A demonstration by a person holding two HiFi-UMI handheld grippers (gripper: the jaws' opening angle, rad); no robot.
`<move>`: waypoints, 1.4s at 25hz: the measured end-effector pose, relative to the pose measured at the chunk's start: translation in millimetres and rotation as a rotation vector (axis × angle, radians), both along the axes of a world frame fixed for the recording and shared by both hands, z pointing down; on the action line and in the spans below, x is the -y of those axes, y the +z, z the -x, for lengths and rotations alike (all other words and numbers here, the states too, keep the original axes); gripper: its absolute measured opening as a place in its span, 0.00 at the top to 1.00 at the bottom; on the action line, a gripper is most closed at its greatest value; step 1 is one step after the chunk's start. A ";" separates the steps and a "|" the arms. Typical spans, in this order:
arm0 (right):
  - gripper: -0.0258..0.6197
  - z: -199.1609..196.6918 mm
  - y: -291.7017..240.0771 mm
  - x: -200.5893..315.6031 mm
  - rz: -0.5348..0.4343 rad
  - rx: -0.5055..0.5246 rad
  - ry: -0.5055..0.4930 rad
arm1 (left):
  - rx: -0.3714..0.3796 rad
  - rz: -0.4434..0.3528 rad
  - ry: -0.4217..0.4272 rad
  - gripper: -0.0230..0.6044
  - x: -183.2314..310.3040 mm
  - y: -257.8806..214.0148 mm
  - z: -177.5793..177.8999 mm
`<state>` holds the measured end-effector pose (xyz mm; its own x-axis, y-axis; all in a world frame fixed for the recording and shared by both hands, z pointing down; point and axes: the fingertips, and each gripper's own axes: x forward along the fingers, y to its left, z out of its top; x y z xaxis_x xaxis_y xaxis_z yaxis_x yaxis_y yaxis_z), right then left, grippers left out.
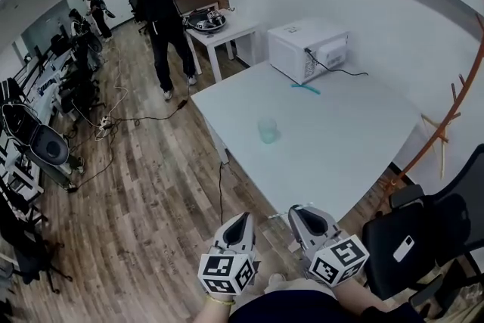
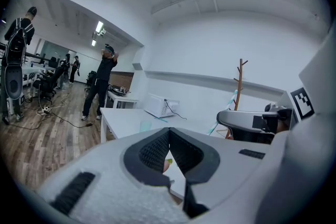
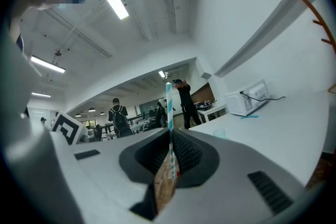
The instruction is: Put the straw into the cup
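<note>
White table [image 1: 340, 151], clear cup [image 1: 268, 130], microwave [image 1: 306, 49] at far end, teal straw [image 1: 306, 88] nearby

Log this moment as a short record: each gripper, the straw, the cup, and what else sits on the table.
right gripper: shut on a striped straw, which stands upright
left gripper: jaws together, nothing clearly held
cup: upright on the white table, no straw in it
also on table: microwave, teal straw lying in front of it
position: both grippers short of the table's near edge
</note>
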<state>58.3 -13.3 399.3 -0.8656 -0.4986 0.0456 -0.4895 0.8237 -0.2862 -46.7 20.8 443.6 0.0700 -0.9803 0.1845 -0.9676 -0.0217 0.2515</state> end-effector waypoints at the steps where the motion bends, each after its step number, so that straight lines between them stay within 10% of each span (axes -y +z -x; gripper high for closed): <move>1: 0.90 -1.4 -0.5 3.3 -0.001 -0.002 -0.006 | 0.002 0.001 -0.003 0.93 3.1 0.3 -1.5; 15: 0.90 4.7 17.6 45.5 0.044 -0.006 -0.003 | -0.003 0.053 -0.028 0.93 37.8 20.5 15.7; 35: 0.90 77.0 15.7 187.3 0.032 -0.045 0.176 | 0.012 0.070 0.159 0.93 198.4 26.5 96.9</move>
